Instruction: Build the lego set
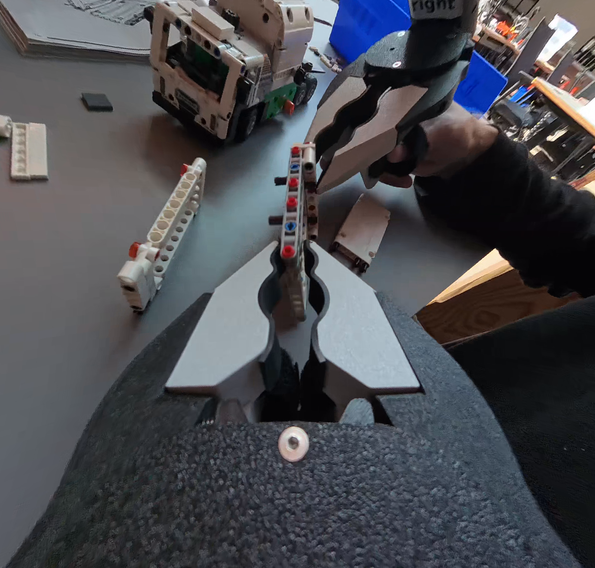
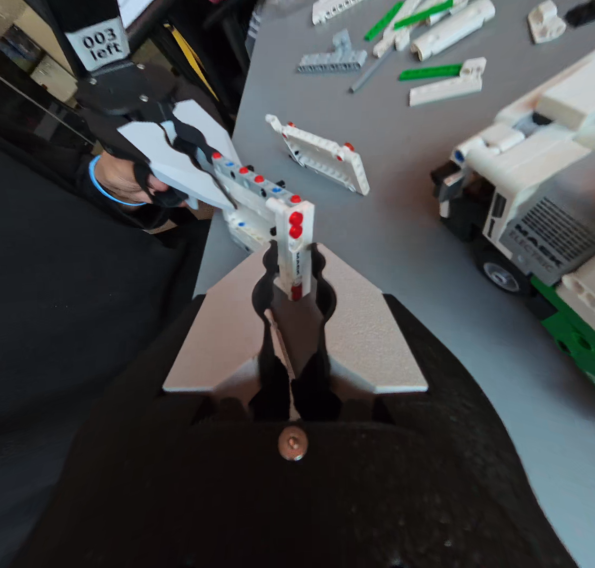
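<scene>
Both tools pinch one white brick assembly above the grey bench: the left tool is pressed onto the studded beam and the right tool onto the white end bar that crosses it. Holding well here probably means keeping both grips square, since twisting could lever the joint apart. The toy truck stands beyond the left tool, well apart.

- Soft, even daylight; the desk shows a pale sheen and faint shadows under the truck.
- Strong wide-angle bending toward all edges in both views.
- Right wrist view is motion-blurred, most at the parts near the desk's far edge.
- Dark casings lose detail.
</scene>
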The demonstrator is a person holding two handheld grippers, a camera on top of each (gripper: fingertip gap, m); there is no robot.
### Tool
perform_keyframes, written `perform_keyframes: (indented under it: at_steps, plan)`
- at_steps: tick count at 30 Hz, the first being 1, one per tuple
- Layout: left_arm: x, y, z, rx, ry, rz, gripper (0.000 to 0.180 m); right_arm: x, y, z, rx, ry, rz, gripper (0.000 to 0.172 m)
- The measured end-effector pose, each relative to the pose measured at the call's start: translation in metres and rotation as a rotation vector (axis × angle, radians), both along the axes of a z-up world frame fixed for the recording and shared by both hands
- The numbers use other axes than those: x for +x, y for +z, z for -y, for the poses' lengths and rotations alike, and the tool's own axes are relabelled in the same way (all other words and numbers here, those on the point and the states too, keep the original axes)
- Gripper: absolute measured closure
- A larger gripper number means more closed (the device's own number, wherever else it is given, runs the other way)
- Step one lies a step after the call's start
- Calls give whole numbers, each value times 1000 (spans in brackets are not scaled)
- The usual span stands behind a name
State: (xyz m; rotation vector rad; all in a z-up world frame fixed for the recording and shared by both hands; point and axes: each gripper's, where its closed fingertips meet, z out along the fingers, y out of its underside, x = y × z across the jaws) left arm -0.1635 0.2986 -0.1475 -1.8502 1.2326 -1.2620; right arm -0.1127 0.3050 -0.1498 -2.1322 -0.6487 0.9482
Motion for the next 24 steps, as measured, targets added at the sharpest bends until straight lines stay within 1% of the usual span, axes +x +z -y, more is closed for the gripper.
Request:
perform_keyframes:
  at_steps: [1, 3, 5, 6, 7, 10, 12, 14, 16, 19, 20, 22, 24]
  plan:
    - [3, -1, 1, 31, -6, -9, 173, -5, 2, 1, 25, 10, 7, 153]
    - [7, 1, 2, 118, -5, -3, 174, -9, 1, -1, 91, 3, 86, 153]
    - [7, 1, 3, 256, -26, -37, 174, -7, 2, 0, 156, 2, 162, 153]
    - [7, 1, 3, 339, -42, -59, 174, -6, 2, 4, 168, 27, 185, 152]
    - [7, 2, 3, 438, -50, -74, 174, -5, 3, 7, 167, 50, 200, 152]
    - [7, 6, 0, 791, -69, -151, 174, 1, 12, 18, 147, 107, 177, 137]
    - [9, 5, -1, 1021, -84, -211, 174, 3, 20, 22, 128, 125, 119, 126]
    - [14, 2, 1, 1194, -110, -239, 174, -2, 29, 22, 152, 133, 75, 126]
    - [20, -1, 3, 1314, -131, -257, 174, -10, 29, 22, 254, 149, 134, 133]
    - [24, -4, 4, 1425, -147, -281, 174, -14, 10, 21, 355, 171, 351, 144]
    - [25, -4, 2, 1452, -146, -294, 174, -15, 6, 23, 381, 180, 394, 146]
    - [24, -5, 1, 1510, -152, -300, 174, -14, 6, 23, 410, 177, 419, 152]
    - [24, -6, 3, 1537, -157, -301, 174, -13, 2, 26, 368, 195, 407, 155]
